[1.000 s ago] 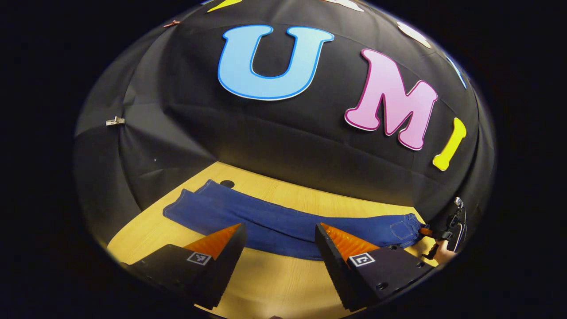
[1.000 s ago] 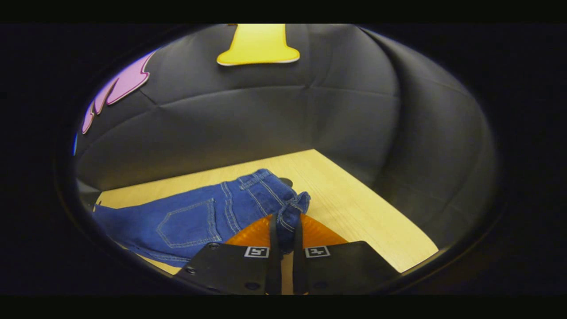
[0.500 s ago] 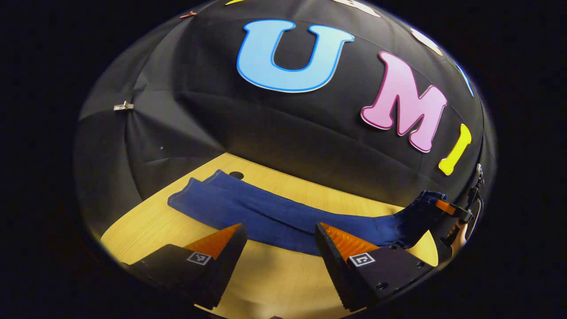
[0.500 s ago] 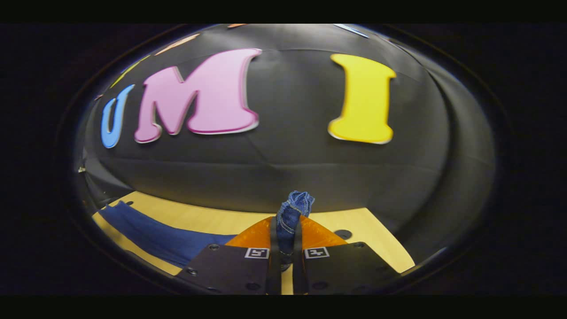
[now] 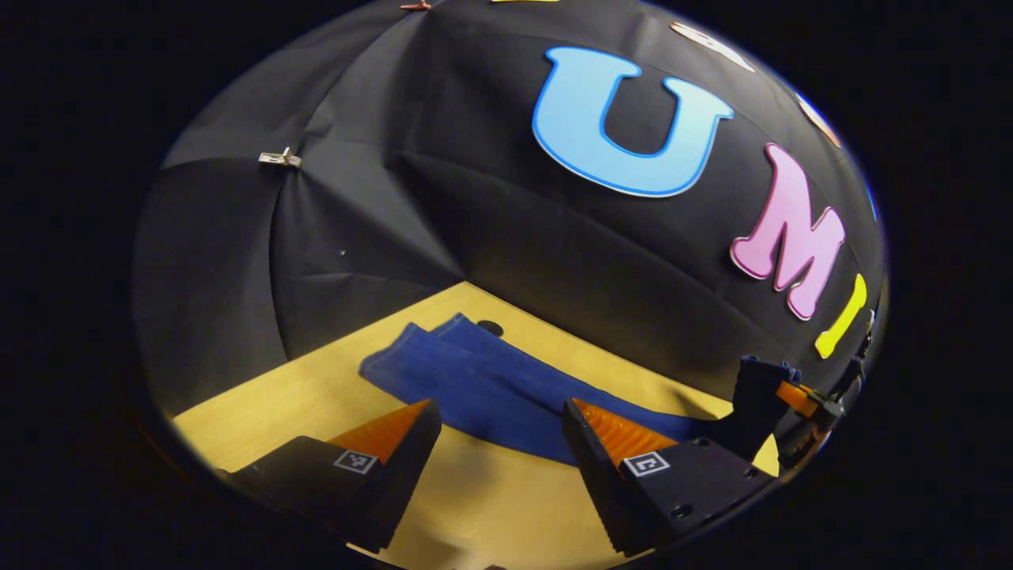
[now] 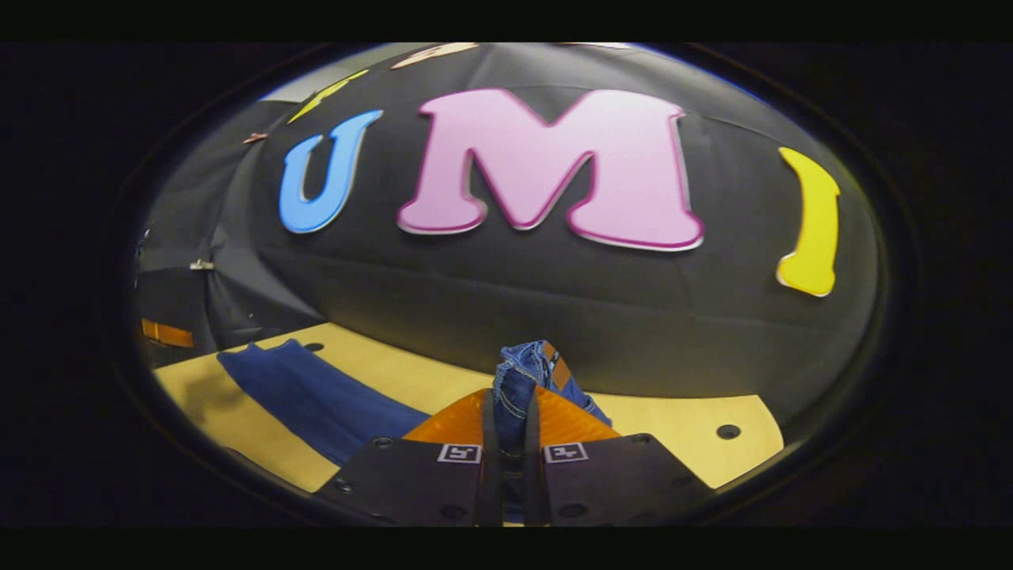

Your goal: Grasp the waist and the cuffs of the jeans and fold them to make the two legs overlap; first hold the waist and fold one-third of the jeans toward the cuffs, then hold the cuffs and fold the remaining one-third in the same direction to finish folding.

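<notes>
The blue jeans (image 5: 483, 388) lie lengthwise on the wooden table (image 5: 301, 396), legs overlapped, cuffs at the far left. My left gripper (image 5: 498, 419) hovers open above the near edge of the legs, holding nothing. My right gripper (image 6: 509, 412) is shut on the waist (image 6: 522, 368), which bunches up between its fingers and is lifted off the table. In the left gripper view that raised waist (image 5: 756, 396) hangs at the far right from the right gripper (image 5: 803, 400). The legs (image 6: 309, 396) trail away to the left in the right gripper view.
Black cloth walls close in the table on the back and sides. Small dark holes (image 6: 727, 431) sit in the tabletop, one near the cuffs (image 5: 490, 327). A metal clip (image 5: 277, 158) pins the cloth at upper left. Bare wood lies in front of the jeans.
The right gripper has lifted the waist off the table and carried it leftward toward the cuffs. The left gripper has turned left, staying open above the legs.
</notes>
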### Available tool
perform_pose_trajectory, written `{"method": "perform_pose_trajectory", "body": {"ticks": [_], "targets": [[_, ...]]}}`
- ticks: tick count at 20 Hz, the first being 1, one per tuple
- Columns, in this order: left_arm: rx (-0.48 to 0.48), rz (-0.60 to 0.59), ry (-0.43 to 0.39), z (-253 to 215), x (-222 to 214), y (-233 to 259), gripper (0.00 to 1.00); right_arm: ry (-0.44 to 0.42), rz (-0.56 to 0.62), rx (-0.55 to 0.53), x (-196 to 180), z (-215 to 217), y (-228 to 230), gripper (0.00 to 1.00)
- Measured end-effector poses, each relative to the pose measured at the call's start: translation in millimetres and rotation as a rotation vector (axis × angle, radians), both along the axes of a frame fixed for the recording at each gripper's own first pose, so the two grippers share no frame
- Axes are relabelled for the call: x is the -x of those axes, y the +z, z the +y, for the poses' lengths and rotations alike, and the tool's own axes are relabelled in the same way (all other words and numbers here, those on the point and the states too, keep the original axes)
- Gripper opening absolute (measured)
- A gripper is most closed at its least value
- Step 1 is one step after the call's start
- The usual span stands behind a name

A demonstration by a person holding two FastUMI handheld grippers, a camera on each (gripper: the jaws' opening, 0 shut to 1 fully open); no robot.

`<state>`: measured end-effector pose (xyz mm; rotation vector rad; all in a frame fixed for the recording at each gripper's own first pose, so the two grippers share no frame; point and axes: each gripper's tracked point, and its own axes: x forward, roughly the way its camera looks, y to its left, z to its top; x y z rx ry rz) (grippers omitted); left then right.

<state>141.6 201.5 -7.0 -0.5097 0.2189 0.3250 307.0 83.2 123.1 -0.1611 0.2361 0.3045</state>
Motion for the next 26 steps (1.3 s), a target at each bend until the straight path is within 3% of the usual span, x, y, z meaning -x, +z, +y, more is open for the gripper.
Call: {"method": "perform_pose_trajectory", "body": {"ticks": [1,2,4,8,9,10,11,14,15,17,19,21,22,23,26], "targets": [[-0.016,-0.007,0.005,13.8,-7.8,0.8,0.97,0.021,0.023,-0.005,4.4,16.1,-14.9,0.13],[-0.034,-0.005,0.017,29.3,-15.0,-0.4,0.97,0.04,0.053,-0.013,7.3,32.2,-30.2,0.19],[-0.06,0.032,0.047,63.6,-25.9,-13.9,0.96,0.068,0.1,0.008,14.4,47.2,-61.4,0.14],[-0.078,0.123,0.051,115.1,-55.4,-54.3,0.96,0.128,0.135,0.091,37.7,69.1,-100.7,0.14],[-0.066,0.141,0.042,119.8,-63.5,-63.6,0.97,0.138,0.136,0.112,40.8,70.8,-106.6,0.19],[-0.05,0.155,0.026,122.9,-73.3,-72.2,0.97,0.147,0.139,0.131,44.0,72.8,-111.9,0.08],[-0.049,0.16,0.01,123.7,-81.3,-78.3,0.97,0.161,0.144,0.145,47.2,72.7,-115.7,0.08],[-0.122,0.252,0.025,142.4,-93.3,-103.6,0.97,0.2,0.206,0.102,64.4,80.3,-126.4,0.34],[-0.146,0.274,0.025,148.8,-98.2,-110.7,0.97,0.204,0.215,0.084,70.2,81.8,-128.2,0.46],[-0.166,0.29,0.0,151.5,-109.6,-119.2,0.97,0.194,0.191,0.064,75.3,79.1,-123.0,0.8],[-0.155,0.301,-0.017,151.3,-106.7,-122.7,0.97,0.175,0.167,0.052,80.0,71.8,-115.5,0.96],[-0.128,0.3,-0.019,151.6,-110.1,-128.8,0.97,0.153,0.167,0.021,83.9,65.7,-112.1,0.98],[-0.118,0.298,-0.021,150.9,-111.7,-130.8,0.92,0.142,0.179,0.013,86.4,62.4,-112.8,0.96],[-0.118,0.297,-0.027,151.6,-113.9,-132.9,1.0,0.129,0.186,0.008,87.7,57.7,-113.0,0.98],[-0.148,0.32,-0.104,134.1,-116.4,-135.3,0.99,0.107,0.217,0.0,88.6,48.8,-121.8,0.96]]}}
